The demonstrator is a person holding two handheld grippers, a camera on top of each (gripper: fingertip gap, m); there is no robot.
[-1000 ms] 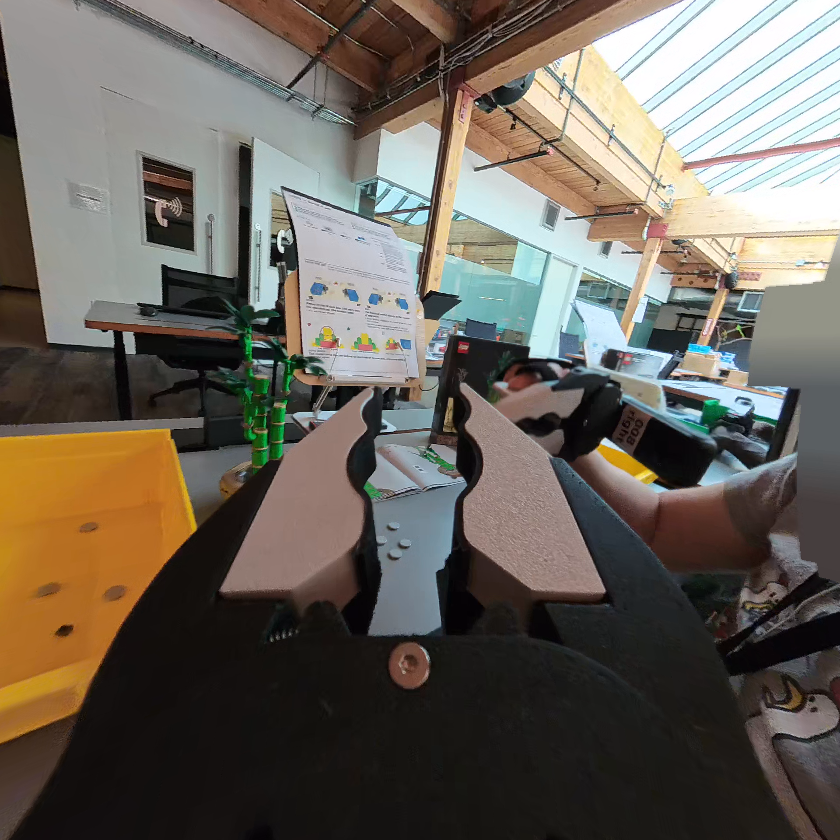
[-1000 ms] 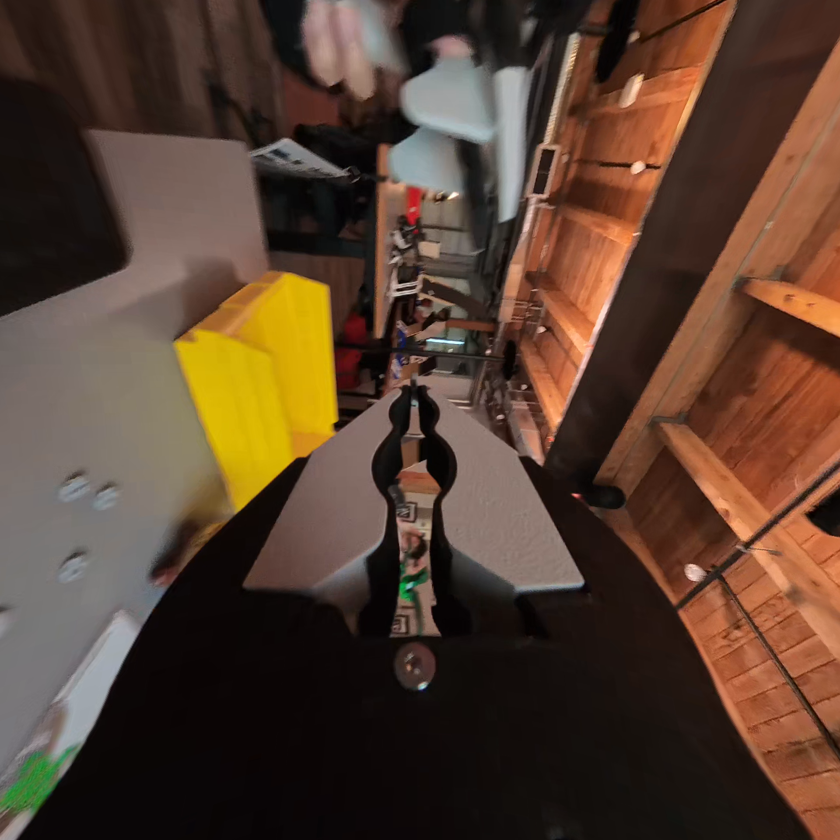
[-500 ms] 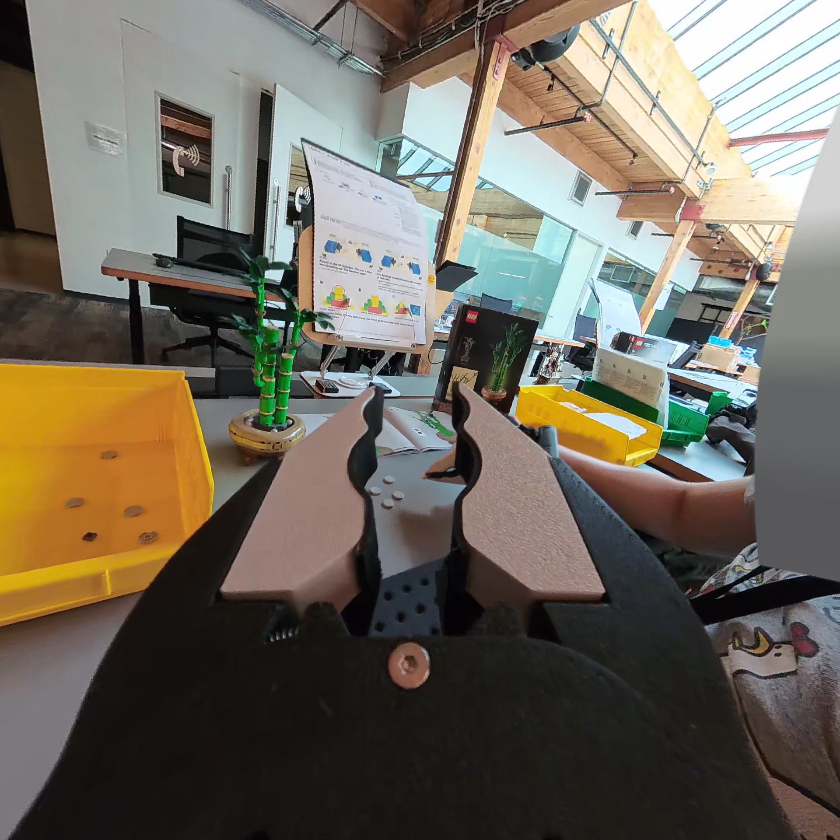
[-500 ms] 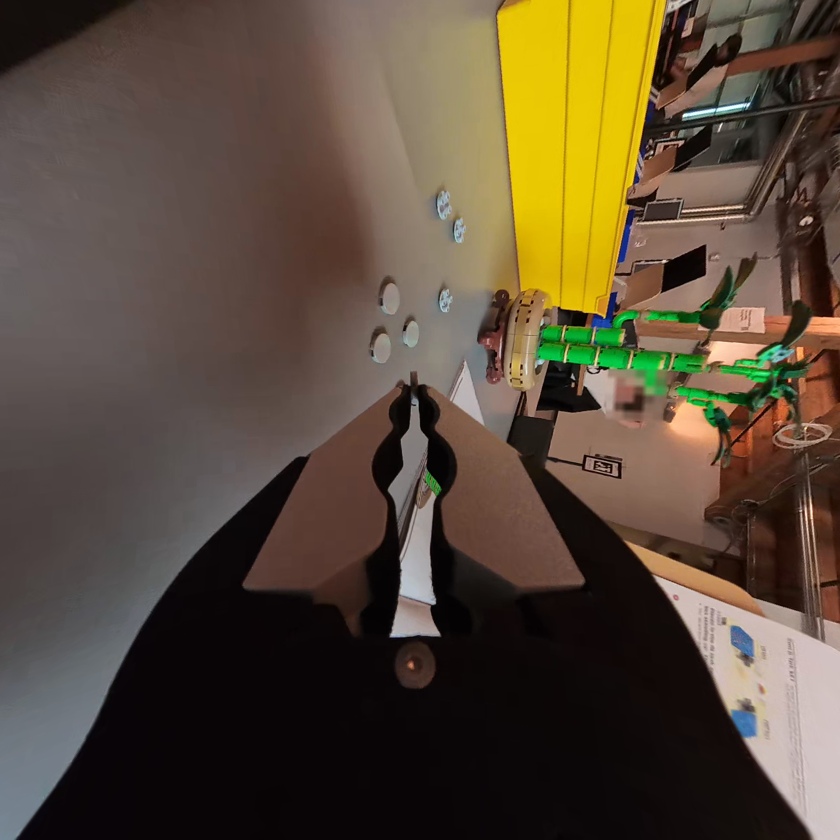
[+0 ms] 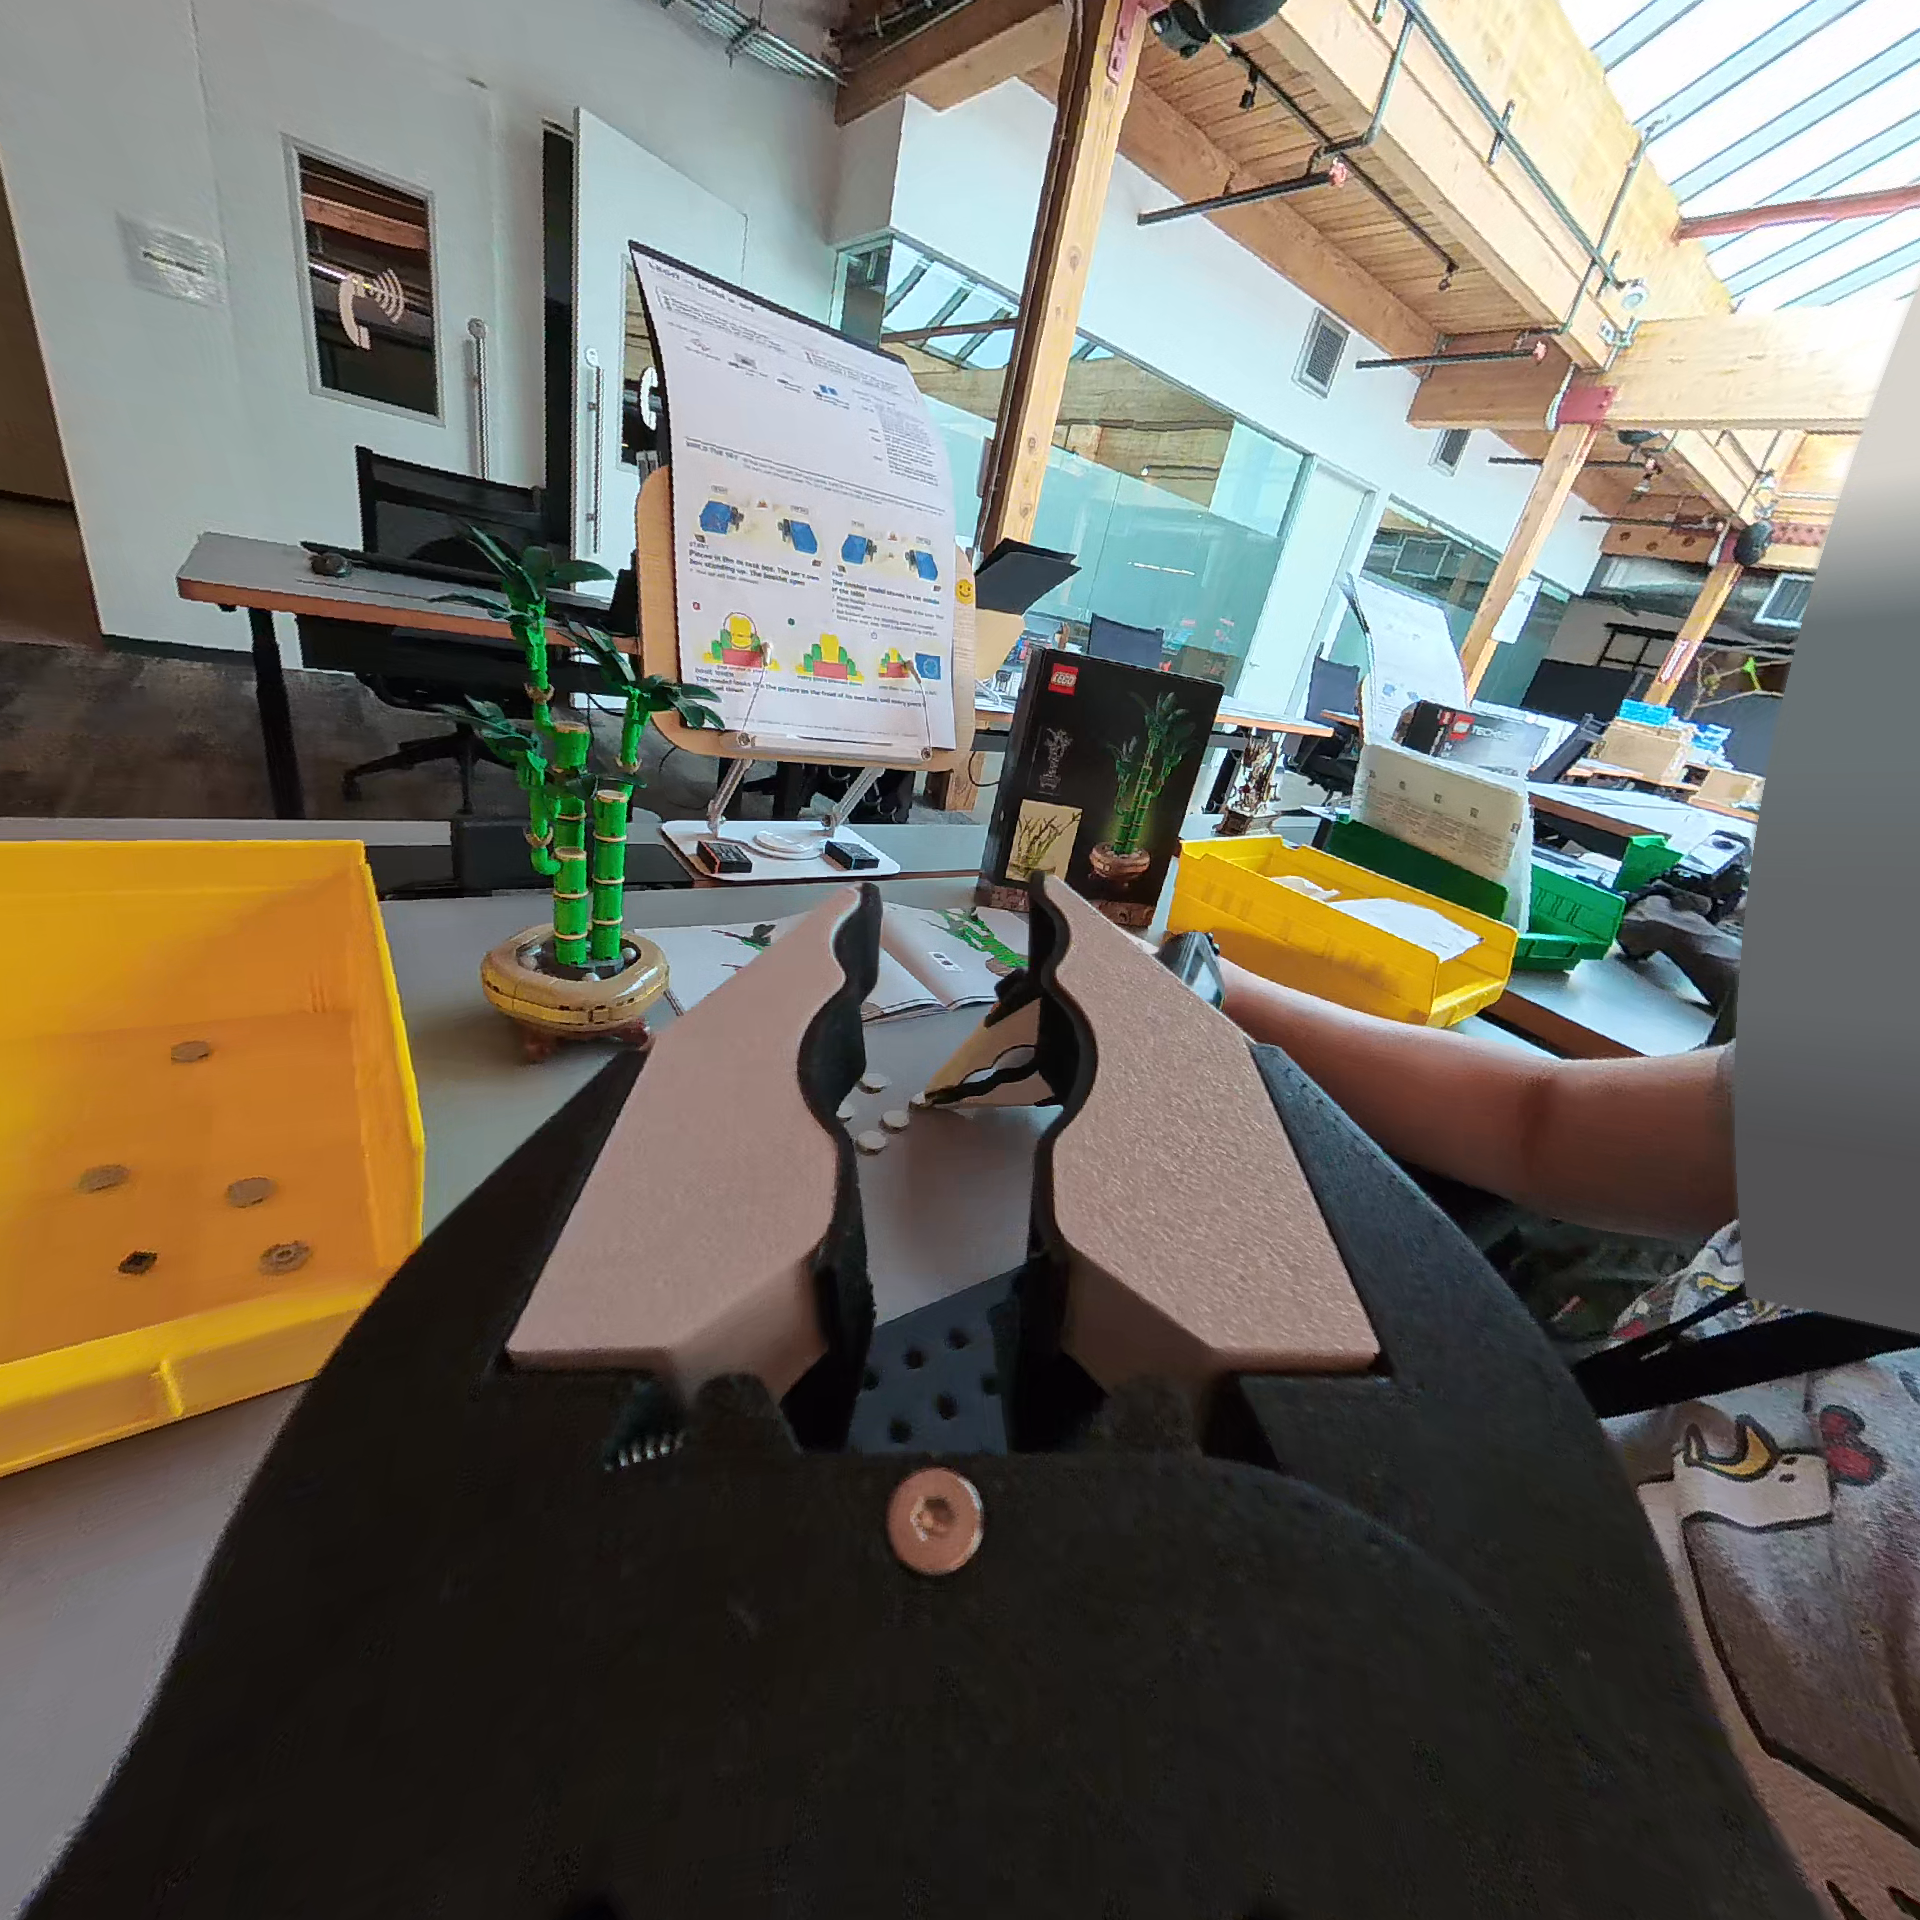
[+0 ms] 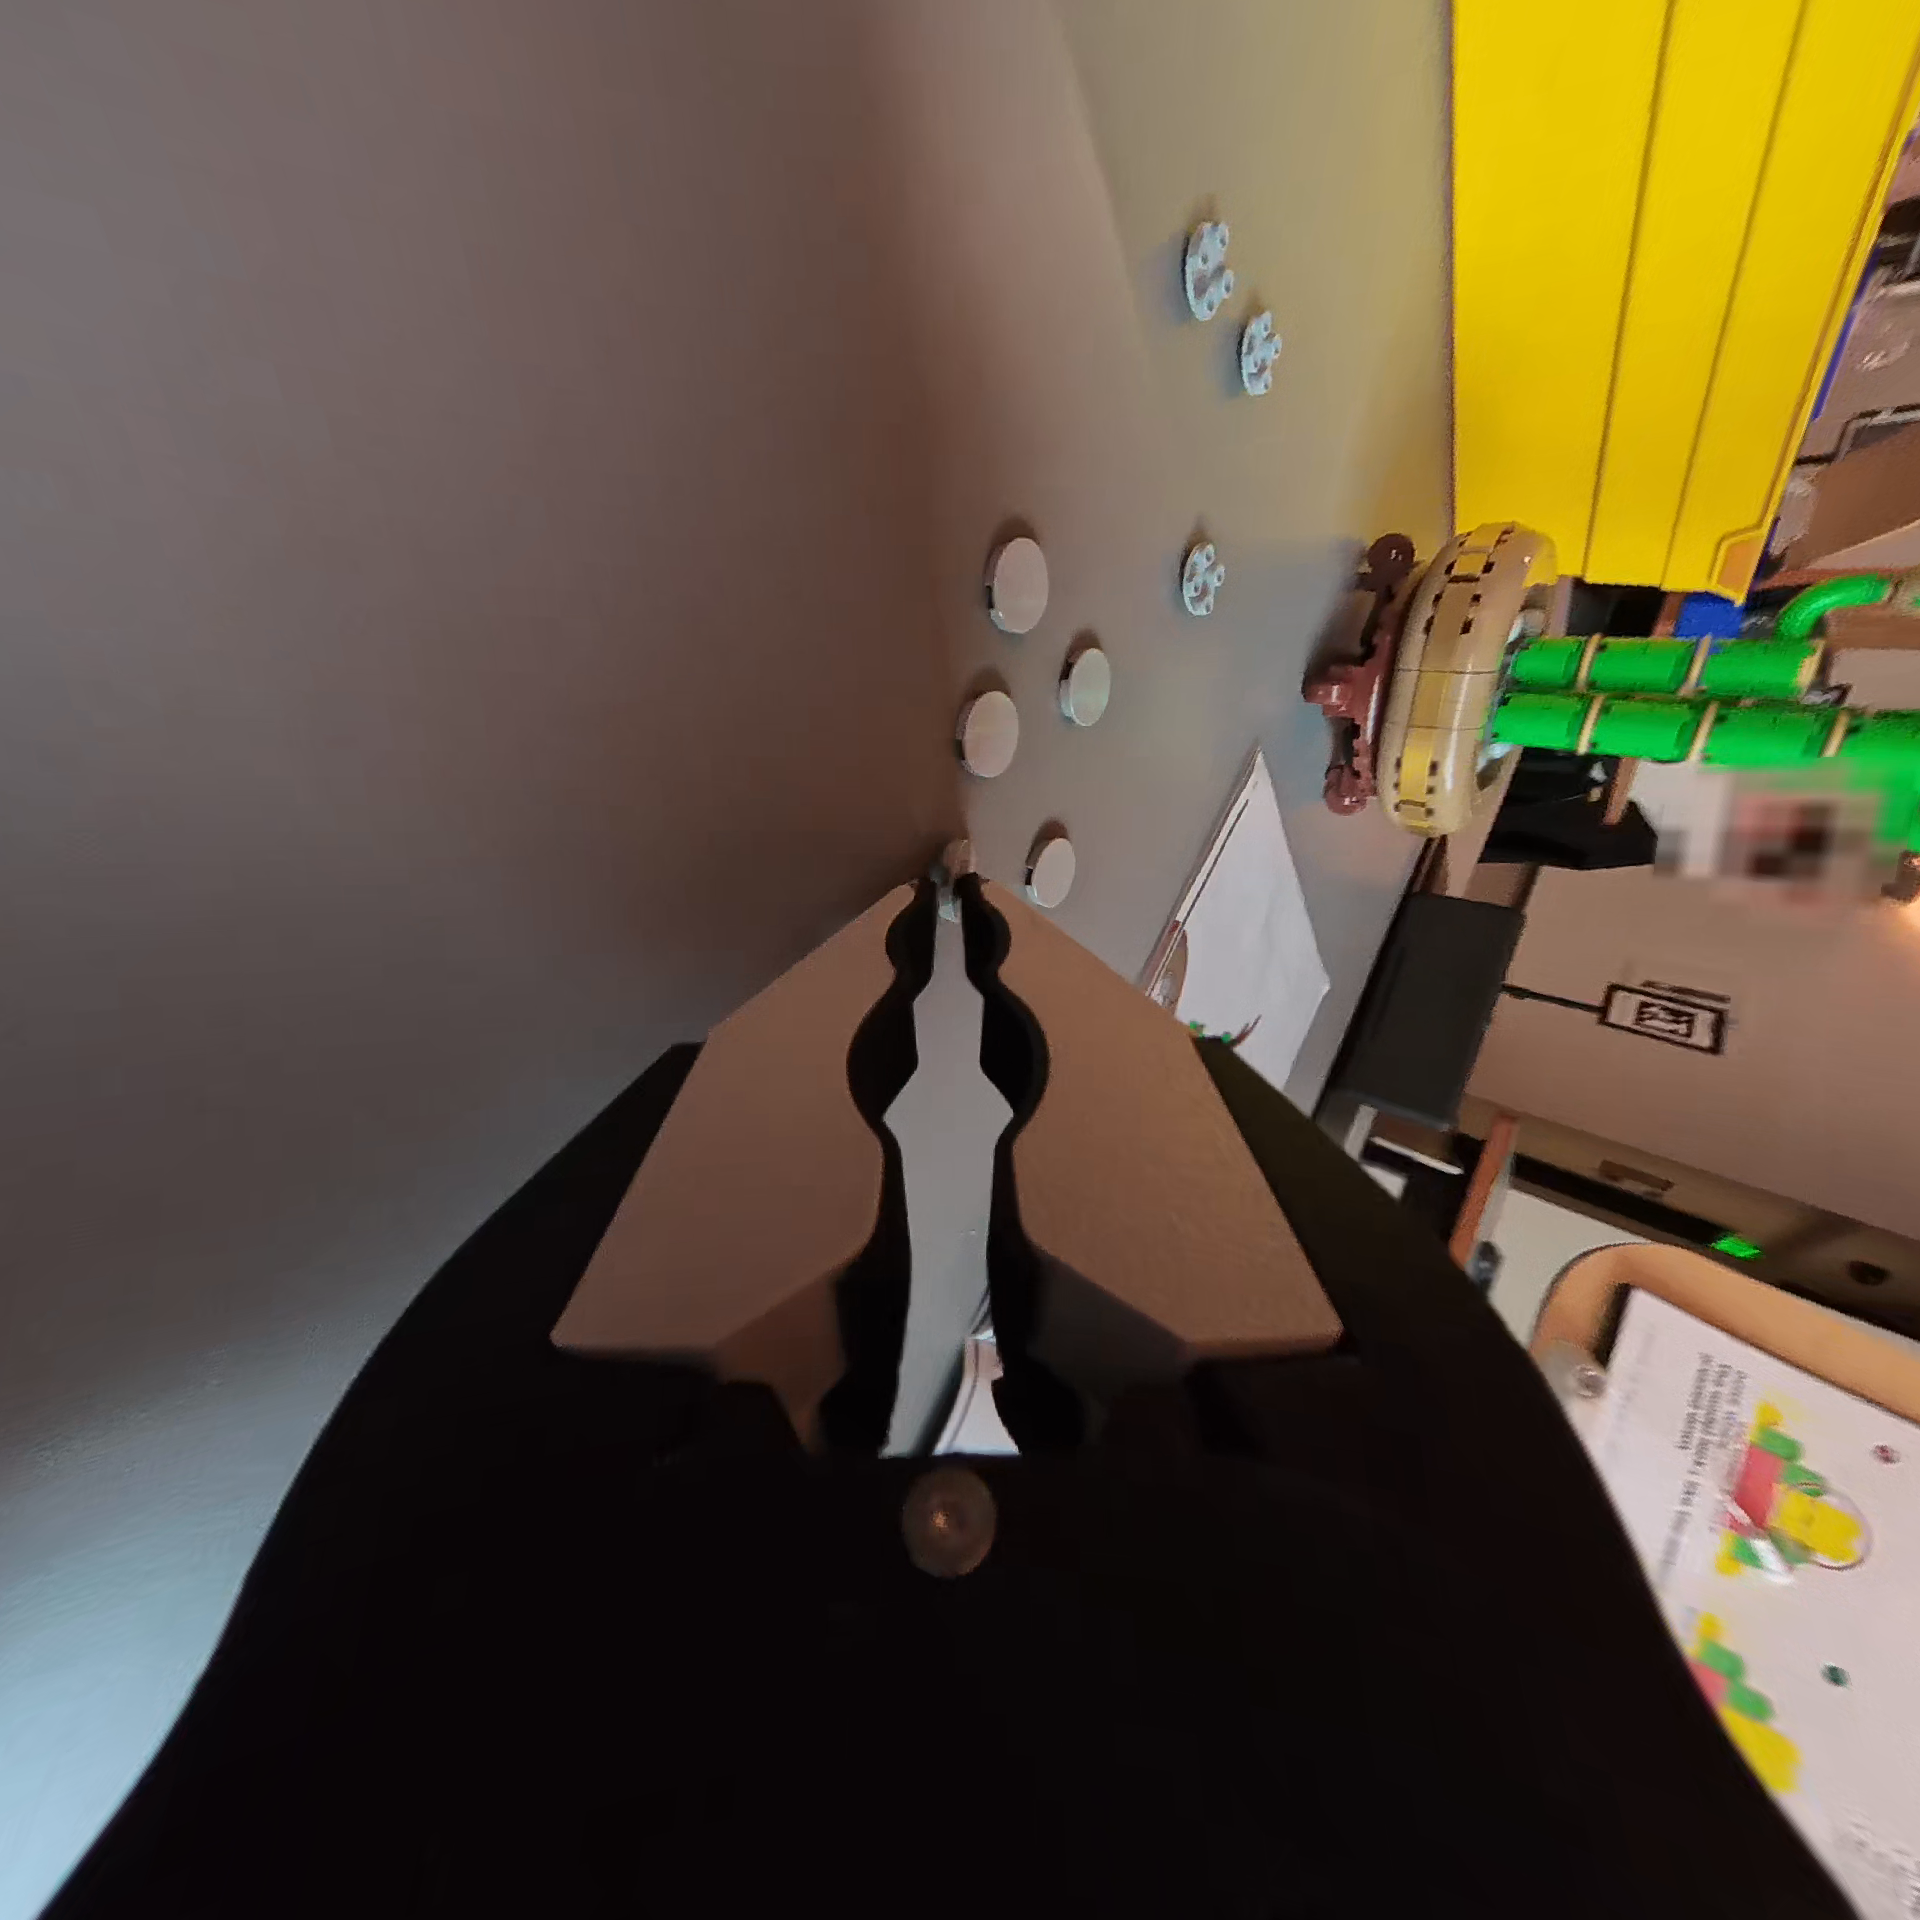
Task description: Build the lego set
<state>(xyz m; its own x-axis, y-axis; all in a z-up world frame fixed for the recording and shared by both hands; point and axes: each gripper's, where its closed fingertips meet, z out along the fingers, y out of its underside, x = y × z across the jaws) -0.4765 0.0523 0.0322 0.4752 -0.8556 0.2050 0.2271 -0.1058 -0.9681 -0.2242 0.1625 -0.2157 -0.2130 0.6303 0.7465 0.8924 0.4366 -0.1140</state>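
Observation:
My left gripper (image 5: 951,899) is open and empty, held above the grey table (image 5: 468,1122) and pointing at a cluster of small grey round pieces (image 5: 873,1114). The green bamboo Lego model (image 5: 575,831) stands in its tan pot to the left of them. My right gripper (image 6: 945,885) is turned on its side with its tips at the table, nearly shut with a small grey round piece (image 6: 951,864) between them. It also shows in the left wrist view (image 5: 997,1070). Flat grey discs (image 6: 1016,585) and studded grey rounds (image 6: 1205,272) lie just beyond it, before the bamboo pot (image 6: 1455,691).
A large yellow bin (image 5: 208,1039) with several small parts stands on the left and also shows in the right wrist view (image 6: 1662,260). An open booklet (image 5: 935,966), the set's box (image 5: 1101,779), an instruction sheet on a stand (image 5: 810,540) and yellow and green trays (image 5: 1340,935) sit behind. A person's forearm (image 5: 1455,1112) crosses the right. One gripper's finger ends stand about 35 cm off the other's. It is some 20 cm from my right tips to the bamboo pot (image 6: 1455,691). Seen from the left wrist view (image 5: 655,987) as well.
My right gripper has swung down from the air to the table and moved up to the grey round pieces. My left gripper stayed open and dipped slightly toward the table.

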